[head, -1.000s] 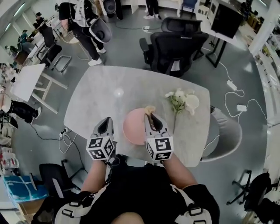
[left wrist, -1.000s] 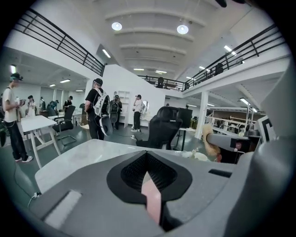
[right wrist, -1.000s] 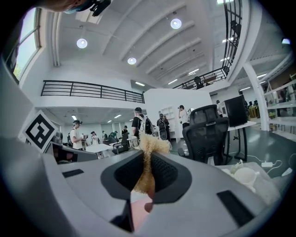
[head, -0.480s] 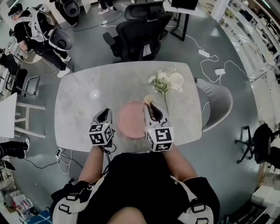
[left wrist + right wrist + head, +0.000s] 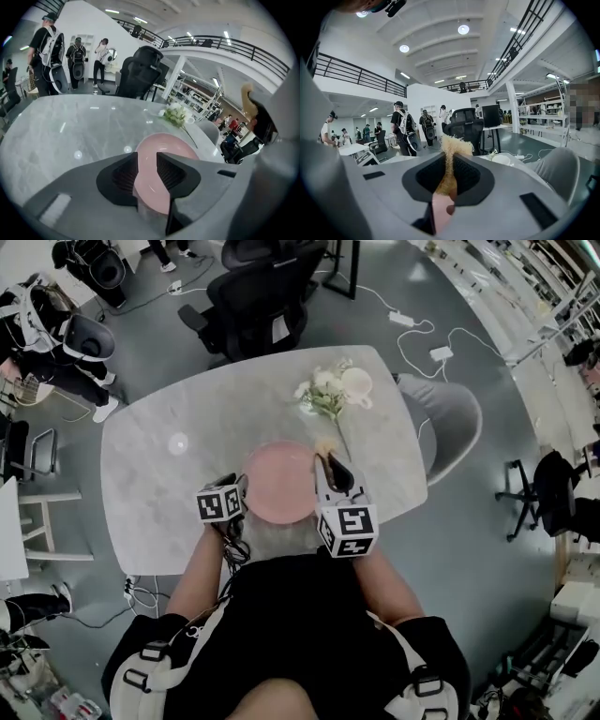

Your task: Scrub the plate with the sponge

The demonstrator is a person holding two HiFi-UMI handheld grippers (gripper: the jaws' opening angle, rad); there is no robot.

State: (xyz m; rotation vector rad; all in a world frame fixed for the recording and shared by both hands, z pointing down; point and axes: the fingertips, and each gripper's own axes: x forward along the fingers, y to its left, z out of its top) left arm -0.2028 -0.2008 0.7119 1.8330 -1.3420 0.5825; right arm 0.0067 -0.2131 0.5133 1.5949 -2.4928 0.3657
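Observation:
A pink plate (image 5: pixel 277 486) lies on the marble table (image 5: pixel 150 493) near its front edge. My left gripper (image 5: pixel 240 487) is at the plate's left rim. Its jaws are opening, and in the left gripper view (image 5: pixel 147 171) the plate's rim (image 5: pixel 164 145) shows in the gap, with the pads apart from it. My right gripper (image 5: pixel 330 467) hovers over the plate's right edge, shut on a tan, frayed sponge (image 5: pixel 325 447). In the right gripper view (image 5: pixel 449 176) the sponge (image 5: pixel 451 150) sticks up between the pads, with pink plate below.
A sprig of white flowers (image 5: pixel 323 390) and a white cup (image 5: pixel 357 384) lie at the table's far right. A black office chair (image 5: pixel 258 306) stands behind the table and a grey chair (image 5: pixel 450 427) at its right. People (image 5: pixel 66 338) stand at the back left.
My left gripper has moved right to the plate's left rim and its jaws have parted. The right gripper still holds the sponge over the plate's right edge. The head view has shifted.

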